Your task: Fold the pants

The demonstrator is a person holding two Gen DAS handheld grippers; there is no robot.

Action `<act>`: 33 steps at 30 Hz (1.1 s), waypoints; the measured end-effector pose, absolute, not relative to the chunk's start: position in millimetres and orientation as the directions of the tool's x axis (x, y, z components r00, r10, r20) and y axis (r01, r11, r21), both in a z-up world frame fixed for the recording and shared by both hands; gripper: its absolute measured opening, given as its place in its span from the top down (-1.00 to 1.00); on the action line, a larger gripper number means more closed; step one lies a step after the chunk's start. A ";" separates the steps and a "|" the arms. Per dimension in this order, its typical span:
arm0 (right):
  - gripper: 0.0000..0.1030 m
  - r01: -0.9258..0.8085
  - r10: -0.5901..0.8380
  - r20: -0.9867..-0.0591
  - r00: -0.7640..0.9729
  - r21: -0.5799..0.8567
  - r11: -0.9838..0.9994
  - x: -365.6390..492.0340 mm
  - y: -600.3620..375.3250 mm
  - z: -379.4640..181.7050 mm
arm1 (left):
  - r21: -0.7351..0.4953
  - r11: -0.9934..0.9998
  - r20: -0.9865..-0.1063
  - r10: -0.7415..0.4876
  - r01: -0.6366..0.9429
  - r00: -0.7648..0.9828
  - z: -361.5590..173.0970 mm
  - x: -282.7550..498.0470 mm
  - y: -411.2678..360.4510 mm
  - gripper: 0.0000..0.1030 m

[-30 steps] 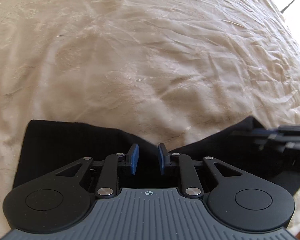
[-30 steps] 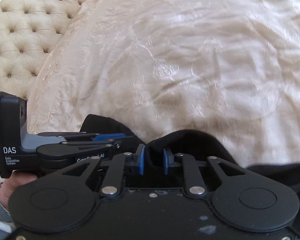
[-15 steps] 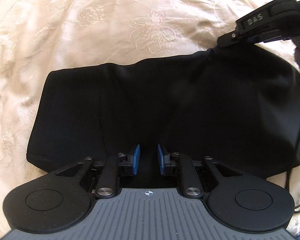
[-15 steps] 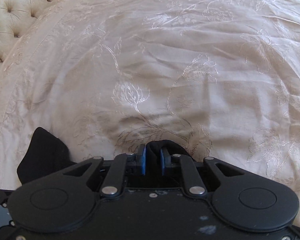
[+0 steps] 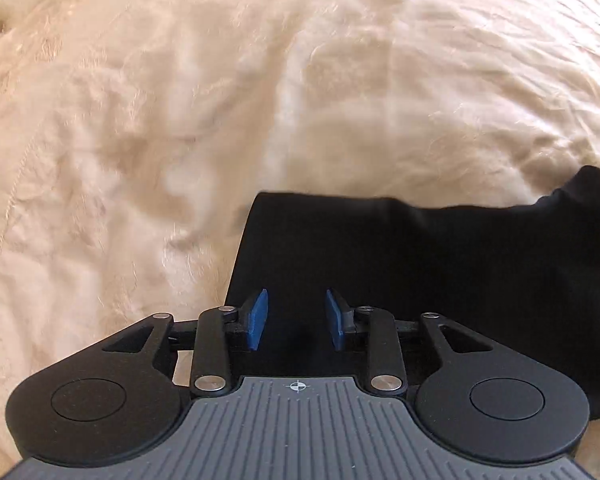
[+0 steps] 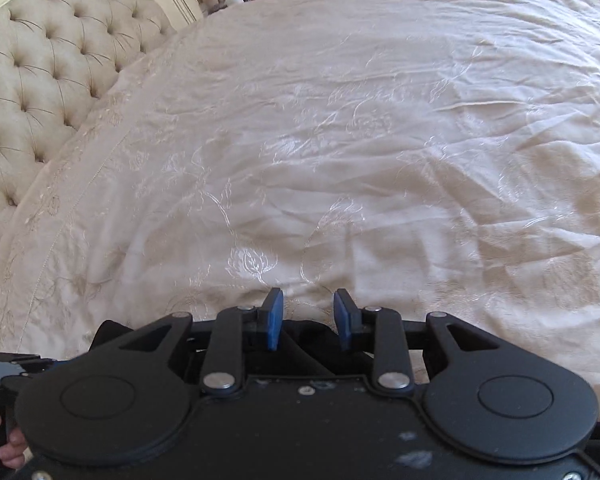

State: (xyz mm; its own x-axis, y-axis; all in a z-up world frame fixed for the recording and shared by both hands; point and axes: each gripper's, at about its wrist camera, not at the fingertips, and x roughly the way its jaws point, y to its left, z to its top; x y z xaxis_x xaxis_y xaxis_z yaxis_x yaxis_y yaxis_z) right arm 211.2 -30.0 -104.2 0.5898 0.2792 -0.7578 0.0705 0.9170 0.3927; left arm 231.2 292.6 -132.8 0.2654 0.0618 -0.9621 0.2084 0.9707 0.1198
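there was one pair of black pants point(image 5: 440, 264), one cream bedspread point(image 6: 380, 140) and one tufted headboard point(image 6: 48, 72). two grippers showed, the left gripper point(image 5: 296, 320) and the right gripper point(image 6: 308, 318), each with two blue pads.

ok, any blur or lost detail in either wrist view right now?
Left wrist: bedspread smeared by motion blur, black pants crushed to featureless black. Right wrist: sharp, embroidery crisp on the bedspread, strong fisheye bowing at the tufted headboard.
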 end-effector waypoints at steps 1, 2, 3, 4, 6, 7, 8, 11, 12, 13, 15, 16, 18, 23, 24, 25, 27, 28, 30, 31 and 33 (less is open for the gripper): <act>0.39 0.064 0.270 -0.759 0.592 0.379 0.923 204.8 -30.6 -100.6 | 0.121 0.971 -0.972 0.073 0.207 0.225 -142.9 230.9 295.6 0.34; 0.39 0.054 0.259 -0.766 0.588 0.357 0.933 196.8 -30.4 -98.8 | 0.140 0.966 -0.973 0.094 0.217 0.209 -149.8 226.3 296.8 0.34; 0.39 0.047 0.249 -0.776 0.580 0.336 0.941 188.6 -31.7 -97.7 | 0.165 0.958 -0.968 0.112 0.233 0.226 -152.2 221.1 294.3 0.32; 0.39 0.046 0.235 -0.789 0.568 0.316 0.948 181.4 -31.3 -98.9 | 0.195 0.948 -0.959 0.131 0.251 0.253 -151.8 215.8 289.4 0.32; 0.39 0.064 0.206 -0.813 0.544 0.285 0.956 162.6 -33.3 -103.0 | 0.249 0.927 -0.945 0.170 0.281 0.279 -150.3 207.1 278.7 0.31; 0.39 0.076 0.196 -0.821 0.536 0.278 0.958 152.5 -34.8 -105.2 | 0.257 0.922 -0.942 0.174 0.288 0.286 -148.5 204.6 275.0 0.31; 0.39 0.086 0.182 -0.828 0.531 0.266 0.960 143.7 -36.1 -106.7 | 0.252 0.923 -0.943 0.167 0.289 0.289 -145.9 202.7 272.0 0.31; 0.39 0.104 0.140 -0.849 0.509 0.222 0.969 121.3 -38.3 -112.4 | 0.217 0.936 -0.945 0.130 0.277 0.301 -134.2 197.7 264.6 0.32; 0.39 0.115 0.139 -0.854 0.502 0.225 0.968 116.8 -39.8 -115.2 | 0.213 0.937 -0.942 0.121 0.277 0.314 -130.1 195.5 259.1 0.32; 0.39 0.120 0.141 -0.857 0.495 0.228 0.966 113.4 -41.2 -118.9 | 0.215 0.935 -0.936 0.115 0.282 0.332 -124.8 192.8 253.6 0.32; 0.39 0.113 0.122 -0.864 0.488 0.201 0.973 115.3 -42.0 -127.2 | 0.222 0.925 -0.923 0.098 0.308 0.373 -113.1 185.5 236.7 0.32; 0.39 0.104 0.113 -0.868 0.483 0.184 0.977 120.1 -43.4 -133.3 | 0.222 0.920 -0.918 0.086 0.323 0.388 -107.6 182.9 228.6 0.32; 0.43 0.106 0.082 -0.880 0.468 0.148 0.983 132.5 -48.9 -148.6 | 0.209 0.911 -0.912 0.050 0.356 0.407 -104.6 180.1 209.4 0.32; 0.44 0.124 0.024 -0.883 0.468 0.092 0.988 162.5 -70.0 -173.1 | 0.166 0.881 -0.908 -0.039 0.443 0.418 -95.0 162.6 153.7 0.32; 0.44 0.118 0.033 -0.879 0.476 0.102 0.988 163.3 -72.9 -171.5 | 0.158 0.873 -0.906 -0.059 0.462 0.420 -95.2 160.9 141.9 0.32; 0.44 0.113 0.047 -0.870 0.491 0.117 0.987 161.3 -76.5 -167.3 | 0.150 0.865 -0.903 -0.078 0.479 0.423 -93.3 157.9 129.3 0.32; 0.44 0.109 0.075 -0.850 0.521 0.153 0.982 151.0 -85.0 -157.0 | 0.136 0.848 -0.896 -0.116 0.513 0.429 -94.7 152.2 99.7 0.31; 0.44 0.114 0.085 -0.843 0.532 0.171 0.979 144.2 -91.0 -152.3 | 0.130 0.844 -0.897 -0.123 0.521 0.424 -97.0 151.2 86.6 0.31; 0.43 0.139 0.101 -0.828 0.552 0.210 0.968 123.4 -106.3 -140.2 | 0.095 0.840 -0.908 -0.146 0.535 0.392 -111.6 153.1 63.6 0.31; 0.43 0.153 0.104 -0.820 0.563 0.227 0.962 110.9 -117.3 -134.3 | 0.080 0.840 -0.915 -0.152 0.537 0.374 -117.8 154.0 51.6 0.31; 0.43 0.183 0.099 -0.813 0.573 0.245 0.952 84.9 -141.5 -125.5 | 0.082 0.835 -0.927 -0.137 0.544 0.350 -136.6 158.1 30.2 0.31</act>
State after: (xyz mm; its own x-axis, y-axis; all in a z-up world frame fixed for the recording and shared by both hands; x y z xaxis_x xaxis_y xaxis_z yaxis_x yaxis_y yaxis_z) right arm 84.9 -141.5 -125.5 0.5734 0.0993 -0.8132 0.1832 0.9520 0.2454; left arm 158.1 30.2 -136.6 0.3496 -0.1365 -0.9269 0.5442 0.8349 0.0822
